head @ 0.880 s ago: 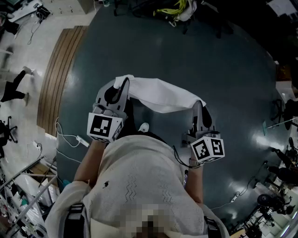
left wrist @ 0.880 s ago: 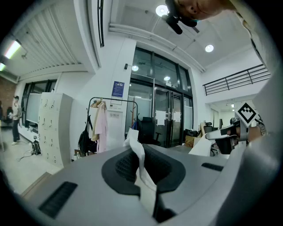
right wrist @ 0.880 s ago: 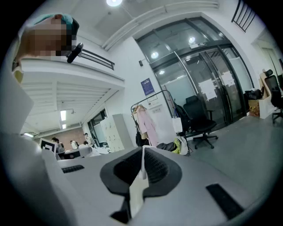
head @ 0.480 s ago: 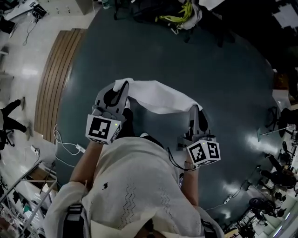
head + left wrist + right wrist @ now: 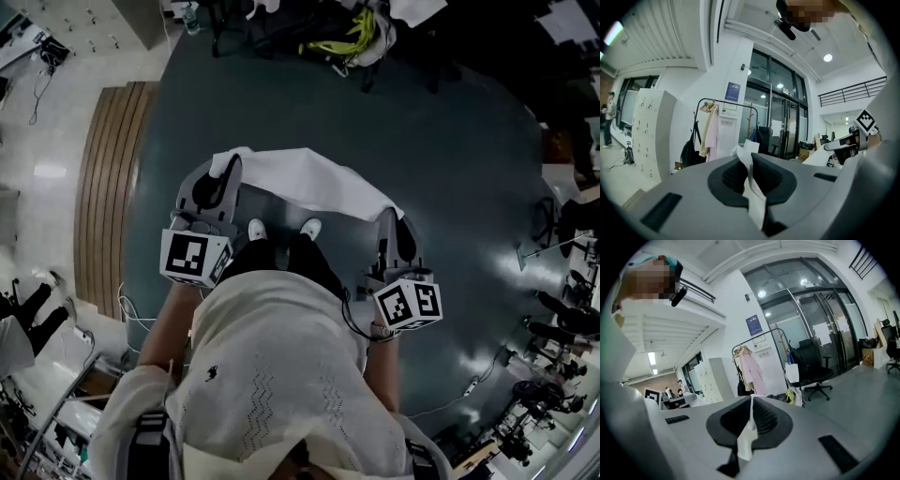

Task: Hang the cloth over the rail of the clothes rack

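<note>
Left tongs (image 5: 225,180) and right tongs (image 5: 392,225) pinch just corners of the cloth (image 5: 309,183); pulling it taut before the far clothes rack (image 5: 740,106) could slip one free

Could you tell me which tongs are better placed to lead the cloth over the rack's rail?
Probably left, slightly: both clamp corners of the white cloth, but the left tongs sit farther ahead toward the clothes rack than the right tongs.
</note>
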